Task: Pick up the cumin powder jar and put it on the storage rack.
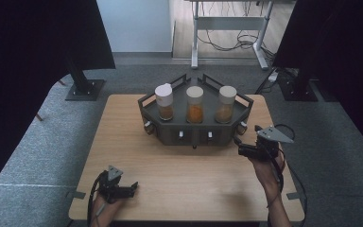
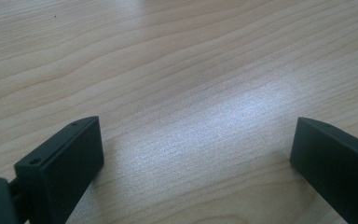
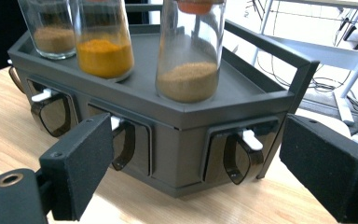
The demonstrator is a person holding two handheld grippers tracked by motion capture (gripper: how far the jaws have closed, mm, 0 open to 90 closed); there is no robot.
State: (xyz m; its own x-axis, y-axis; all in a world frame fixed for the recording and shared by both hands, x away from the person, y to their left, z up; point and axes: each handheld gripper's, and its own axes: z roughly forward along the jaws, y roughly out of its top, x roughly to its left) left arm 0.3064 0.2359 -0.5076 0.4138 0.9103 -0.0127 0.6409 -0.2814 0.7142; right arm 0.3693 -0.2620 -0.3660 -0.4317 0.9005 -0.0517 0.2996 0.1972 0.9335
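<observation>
A: What's sitting around the right gripper (image 1: pixel 240 145)?
B: The grey rack (image 1: pixel 196 135) is standing mid-table, just beside it. Nothing's blocking the way. Jaws are gaping wide, holding nothing, pointing at the rack's right drawer handle (image 3: pixel 242 156).
A: Counts?
B: Three jars (image 1: pixel 194 105) of spice are standing on top; three handles are showing in the right gripper view.
A: Left gripper (image 1: pixel 131 187)?
B: Resting near-left on the table (image 2: pixel 177 70), jaws spread, empty.
A: Anything cut off?
B: Jar tops are getting cropped in the right gripper view.

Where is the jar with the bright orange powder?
The orange-powder jar stands in the middle of the dark rack in the high view, between two brown-powder jars.
</observation>
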